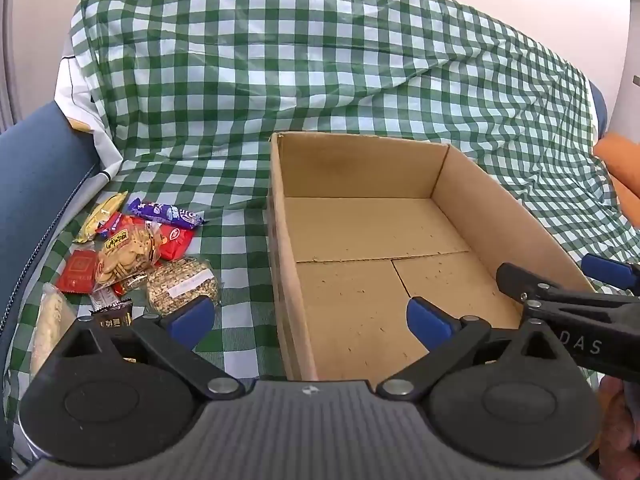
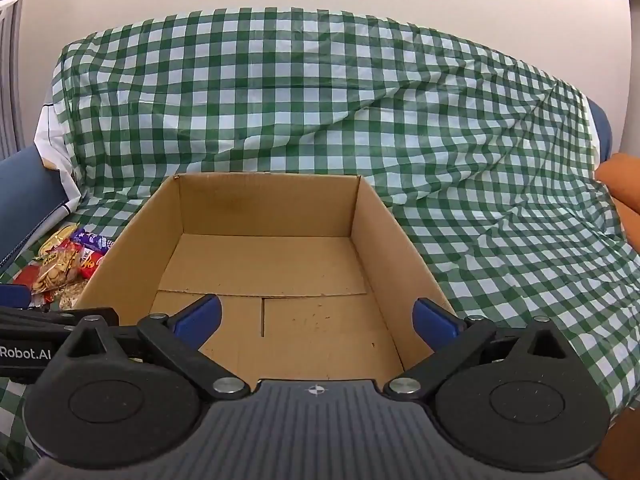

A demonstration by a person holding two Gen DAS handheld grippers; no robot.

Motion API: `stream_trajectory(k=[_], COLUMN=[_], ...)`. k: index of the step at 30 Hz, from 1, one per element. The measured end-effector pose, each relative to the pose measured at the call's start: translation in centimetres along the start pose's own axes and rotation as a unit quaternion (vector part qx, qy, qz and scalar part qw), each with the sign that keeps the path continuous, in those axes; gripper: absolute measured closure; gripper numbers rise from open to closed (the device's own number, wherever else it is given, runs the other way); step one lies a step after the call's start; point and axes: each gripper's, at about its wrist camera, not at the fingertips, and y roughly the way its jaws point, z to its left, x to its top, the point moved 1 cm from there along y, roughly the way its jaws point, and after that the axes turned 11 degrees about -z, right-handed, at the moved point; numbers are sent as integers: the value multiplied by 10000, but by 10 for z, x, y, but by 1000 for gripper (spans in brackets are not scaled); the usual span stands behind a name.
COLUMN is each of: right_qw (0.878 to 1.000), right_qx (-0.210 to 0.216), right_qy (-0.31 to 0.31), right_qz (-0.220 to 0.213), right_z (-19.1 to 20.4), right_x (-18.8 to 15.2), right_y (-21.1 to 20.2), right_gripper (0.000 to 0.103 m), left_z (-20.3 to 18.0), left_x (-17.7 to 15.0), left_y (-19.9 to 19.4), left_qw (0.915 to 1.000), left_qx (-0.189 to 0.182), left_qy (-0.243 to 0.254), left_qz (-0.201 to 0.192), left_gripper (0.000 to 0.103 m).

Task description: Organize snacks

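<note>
The heap of small wrapped snacks lay on the green-and-white checked cloth, to the left of the open brown cardboard box and just beside its left wall, and that was the relation the coming move turned on. The left tool hung over the box's left wall with its 2 blue-padded fingers spread wide and nothing between them; its left pad sat just short of the clear bag of oat-coloured puffed grain, the nearest packet. The right tool, likewise spread wide and empty, pointed straight into the bare box, with the heap well off to its left beyond the box wall. The left tool looked the nearer. The purple bar at the heap's far edge lay with its long axis slanting towards the box
</note>
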Motion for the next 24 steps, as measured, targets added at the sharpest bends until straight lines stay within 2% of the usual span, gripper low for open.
stream_trajectory(k=[24], right_qw=[10000], right_qx=[13], right_qy=[29], right_qz=[-43], right_z=[2], right_x=[0], right_y=[0], right_gripper=[5], left_z=[0], left_x=[1], left_y=[-1], left_qw=[10000], left_qx=[-13], left_qy=[-21], left_qz=[-5], left_gripper=[1])
